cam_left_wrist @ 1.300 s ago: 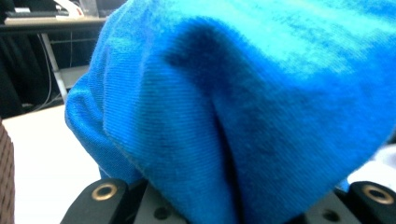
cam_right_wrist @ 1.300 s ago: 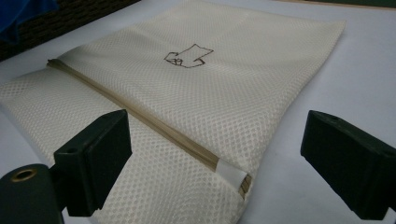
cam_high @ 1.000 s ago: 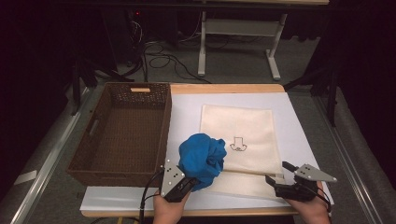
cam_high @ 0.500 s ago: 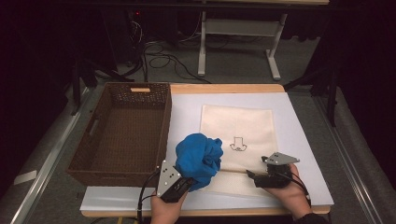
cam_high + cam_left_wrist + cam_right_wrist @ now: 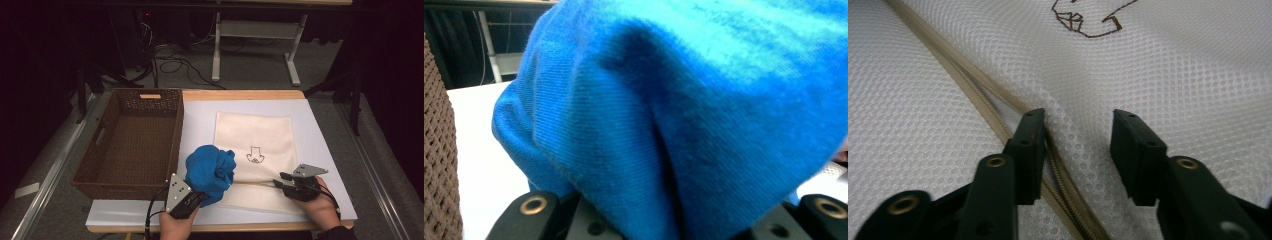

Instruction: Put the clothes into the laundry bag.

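Fingers of left gripper [image 5: 196, 196]: clamped on bunched blue cloth [image 5: 211, 171]. Fingers of right gripper [image 5: 1077, 150]: just been closing, still apart, straddling mesh bag [image 5: 255, 150] at its zipper [image 5: 973, 95], on desk [image 5: 200, 117].

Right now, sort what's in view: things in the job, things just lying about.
In the job:
blue cloth, held by the left gripper
white mesh bag, its zipper edge between the right gripper fingers

Lying about:
wicker basket
floor cables
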A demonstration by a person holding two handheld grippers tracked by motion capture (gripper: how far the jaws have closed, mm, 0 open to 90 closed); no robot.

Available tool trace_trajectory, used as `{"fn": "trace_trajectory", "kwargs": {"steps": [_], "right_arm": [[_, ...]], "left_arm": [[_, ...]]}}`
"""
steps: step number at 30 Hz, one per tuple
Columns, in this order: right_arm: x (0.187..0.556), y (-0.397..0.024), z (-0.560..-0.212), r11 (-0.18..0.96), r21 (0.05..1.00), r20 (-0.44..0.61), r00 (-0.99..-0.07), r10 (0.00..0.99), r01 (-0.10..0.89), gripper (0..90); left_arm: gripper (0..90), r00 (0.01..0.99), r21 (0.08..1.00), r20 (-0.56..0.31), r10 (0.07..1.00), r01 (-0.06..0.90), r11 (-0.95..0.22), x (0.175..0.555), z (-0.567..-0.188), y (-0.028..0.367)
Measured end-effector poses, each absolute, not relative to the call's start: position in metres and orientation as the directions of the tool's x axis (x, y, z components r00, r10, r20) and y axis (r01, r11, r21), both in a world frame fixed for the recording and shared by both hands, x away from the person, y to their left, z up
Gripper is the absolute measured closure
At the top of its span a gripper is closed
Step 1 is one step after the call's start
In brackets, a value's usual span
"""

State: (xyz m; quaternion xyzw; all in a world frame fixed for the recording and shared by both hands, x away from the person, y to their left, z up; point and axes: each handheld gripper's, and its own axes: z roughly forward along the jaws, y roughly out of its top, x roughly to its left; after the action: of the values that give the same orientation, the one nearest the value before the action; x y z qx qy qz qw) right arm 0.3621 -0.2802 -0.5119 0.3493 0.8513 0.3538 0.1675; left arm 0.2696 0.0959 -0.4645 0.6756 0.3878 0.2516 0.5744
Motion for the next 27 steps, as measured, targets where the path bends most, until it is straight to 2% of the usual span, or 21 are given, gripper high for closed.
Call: {"fn": "trace_trajectory", "kwargs": {"steps": [2,5,14,16,20,22,23,26,27], "right_arm": [[0.361,-0.279,-0.512,0.524,0.72,-0.057,-0.713,0.699,0.456,76.0],[0.361,-0.279,-0.511,0.496,0.723,-0.023,-0.701,0.713,0.481,84.6],[0.349,-0.263,-0.505,0.45,0.757,0.041,-0.721,0.692,0.475,86.6],[0.347,-0.26,-0.504,0.456,0.757,0.041,-0.73,0.682,0.468,85.7],[0.347,-0.256,-0.505,0.447,0.765,0.059,-0.741,0.669,0.464,68.7],[0.348,-0.255,-0.505,0.444,0.767,0.061,-0.742,0.668,0.463,65.7],[0.35,-0.249,-0.506,0.441,0.772,0.062,-0.745,0.665,0.458,61.5],[0.35,-0.241,-0.51,0.472,0.757,0.036,-0.751,0.66,0.451,59.0],[0.349,-0.238,-0.512,0.489,0.751,0.019,-0.754,0.657,0.444,62.2]], "left_arm": [[77.4,0.571,0.972,-0.104,0.814,0.233,-0.039,0.269,-0.465,0.096],[77.4,0.571,0.972,-0.104,0.815,0.233,-0.04,0.27,-0.465,0.095],[77.4,0.587,0.973,-0.111,0.802,0.227,-0.032,0.267,-0.463,0.09],[77.4,0.592,0.975,-0.106,0.799,0.221,-0.034,0.266,-0.462,0.089],[77.4,0.588,0.972,-0.107,0.802,0.23,-0.039,0.267,-0.463,0.09],[77.4,0.584,0.972,-0.111,0.804,0.234,-0.035,0.268,-0.464,0.089],[77.4,0.584,0.971,-0.111,0.804,0.235,-0.037,0.268,-0.464,0.089],[77.4,0.592,0.973,-0.102,0.8,0.225,-0.042,0.266,-0.463,0.088],[77.4,0.595,0.974,-0.103,0.797,0.222,-0.04,0.266,-0.463,0.088]]}}
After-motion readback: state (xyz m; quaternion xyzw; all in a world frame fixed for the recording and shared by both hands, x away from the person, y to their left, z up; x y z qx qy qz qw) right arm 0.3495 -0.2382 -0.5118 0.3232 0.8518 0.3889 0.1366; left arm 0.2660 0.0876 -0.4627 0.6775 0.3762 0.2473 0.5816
